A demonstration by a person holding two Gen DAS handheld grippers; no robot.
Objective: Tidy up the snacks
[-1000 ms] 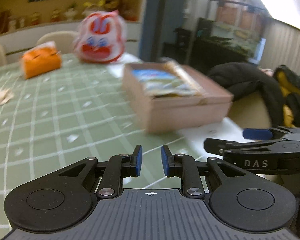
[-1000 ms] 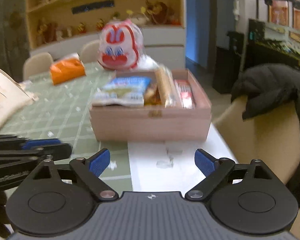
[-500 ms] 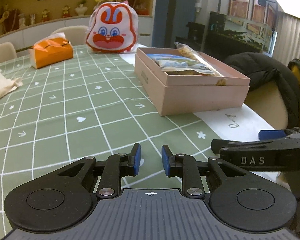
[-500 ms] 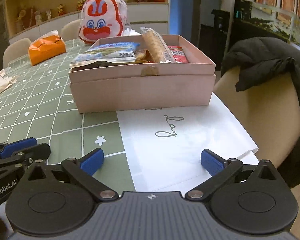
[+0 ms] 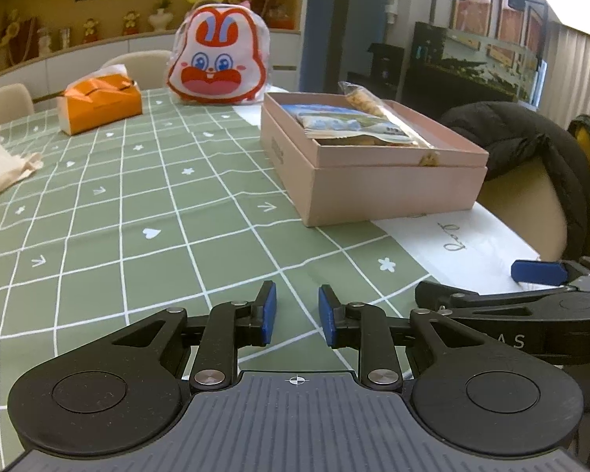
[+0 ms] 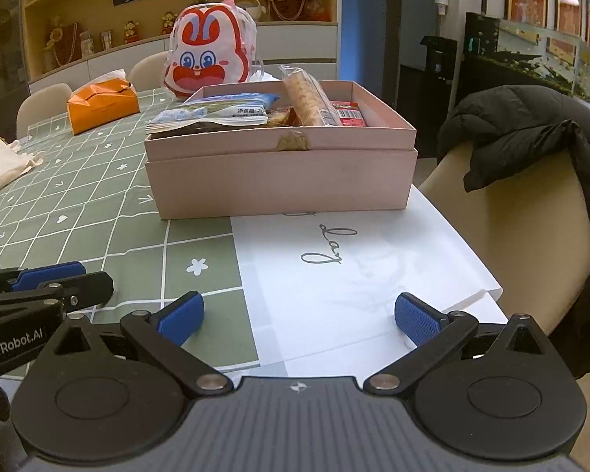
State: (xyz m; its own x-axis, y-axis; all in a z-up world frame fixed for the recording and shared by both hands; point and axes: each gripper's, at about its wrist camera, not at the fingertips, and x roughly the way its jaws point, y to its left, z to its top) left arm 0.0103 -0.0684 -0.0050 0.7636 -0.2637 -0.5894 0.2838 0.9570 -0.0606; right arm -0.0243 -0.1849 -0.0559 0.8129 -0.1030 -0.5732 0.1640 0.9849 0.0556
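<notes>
Open pink box (image 6: 279,181) on green tablecloth, snack packets (image 6: 216,114) inside.

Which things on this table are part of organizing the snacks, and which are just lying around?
Part of the job: pink box, blue snack packet, cracker sleeve, red packet.

Lying about: orange tissue pack, rabbit bag, white paper bag, black jacket.

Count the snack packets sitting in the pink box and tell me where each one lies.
4 visible in the pink box: a blue-white packet on the left, a small orange-brown one beside it, a long clear cracker sleeve leaning across the middle, a red packet on the right. More may lie underneath.
</notes>
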